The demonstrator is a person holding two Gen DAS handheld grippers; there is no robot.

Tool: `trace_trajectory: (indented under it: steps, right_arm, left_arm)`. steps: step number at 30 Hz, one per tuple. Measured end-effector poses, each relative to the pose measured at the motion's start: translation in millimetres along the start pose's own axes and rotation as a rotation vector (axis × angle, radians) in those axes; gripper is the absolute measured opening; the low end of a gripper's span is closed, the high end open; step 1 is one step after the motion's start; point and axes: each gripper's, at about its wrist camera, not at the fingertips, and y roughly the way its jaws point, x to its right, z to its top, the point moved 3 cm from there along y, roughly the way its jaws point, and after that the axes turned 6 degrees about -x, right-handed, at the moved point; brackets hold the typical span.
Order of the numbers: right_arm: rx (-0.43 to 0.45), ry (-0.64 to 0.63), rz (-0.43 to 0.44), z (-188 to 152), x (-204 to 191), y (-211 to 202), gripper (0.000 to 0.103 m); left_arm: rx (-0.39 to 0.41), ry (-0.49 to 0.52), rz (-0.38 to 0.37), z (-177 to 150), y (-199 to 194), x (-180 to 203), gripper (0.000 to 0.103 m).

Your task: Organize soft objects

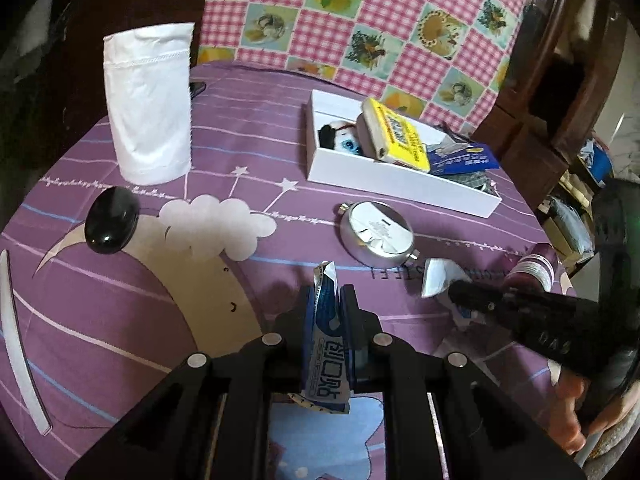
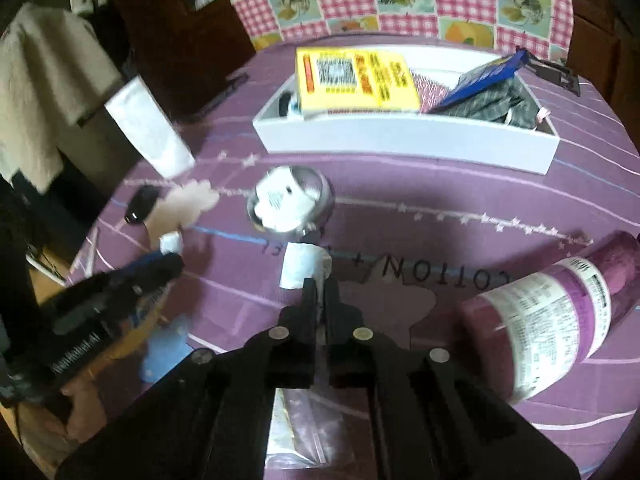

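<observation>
My left gripper (image 1: 330, 304) is shut on a blue and white soft packet (image 1: 328, 344), held above the purple tablecloth. My right gripper (image 2: 319, 292) is shut on a white and clear soft packet (image 2: 300, 270); it also shows at the right of the left wrist view (image 1: 436, 282). A white tray (image 1: 400, 184) at the far side holds a yellow pack (image 1: 400, 138), a small plush toy (image 1: 340, 138), a blue packet (image 1: 464, 160) and dark cloth. The tray also shows in the right wrist view (image 2: 400, 140).
A round silver flask (image 1: 376, 234) lies before the tray. A white pouch (image 1: 148, 104) stands at the back left, with a black oval case (image 1: 112, 220) near it. A purple bottle (image 2: 552, 316) lies on its side at the right. A checked cloth (image 1: 380, 20) hangs behind the table.
</observation>
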Motion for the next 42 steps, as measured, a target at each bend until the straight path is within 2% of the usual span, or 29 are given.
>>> trace_trajectory:
  steps: [3,9,18,21,27,35,39,42]
  right_arm:
    - [0.024,0.023,0.058,1.2,0.6,-9.5,0.005]
    - [0.057,0.044,0.072,7.7,5.6,-22.1,0.005]
    - [0.087,0.123,0.081,31.0,29.0,-37.6,0.005]
    - [0.1,0.142,0.054,41.8,37.3,-42.8,0.005]
    - [0.126,0.204,0.001,70.5,57.4,-46.3,0.005]
    - [0.147,0.289,-0.015,118.4,95.4,-28.1,0.005]
    - [0.152,0.39,0.053,137.9,117.8,-14.0,0.005]
    - [0.212,0.461,0.129,135.6,124.5,-12.0,0.009]
  left_arm:
    - [0.01,0.016,-0.006,0.7,-1.6,4.4,0.012]
    - [0.035,0.005,0.03,6.2,-3.5,12.9,0.012]
    - [0.038,0.059,0.032,55.4,-9.2,52.5,0.012]
    - [0.034,0.075,0.02,68.2,-3.5,65.8,0.012]
    - [0.017,0.097,0.02,97.8,26.2,86.4,0.012]
    - [0.03,0.123,0.019,137.6,71.2,111.2,0.012]
    - [0.023,0.105,-0.017,149.3,90.6,117.3,0.012]
    - [0.013,0.055,-0.029,152.5,105.8,113.1,0.012]
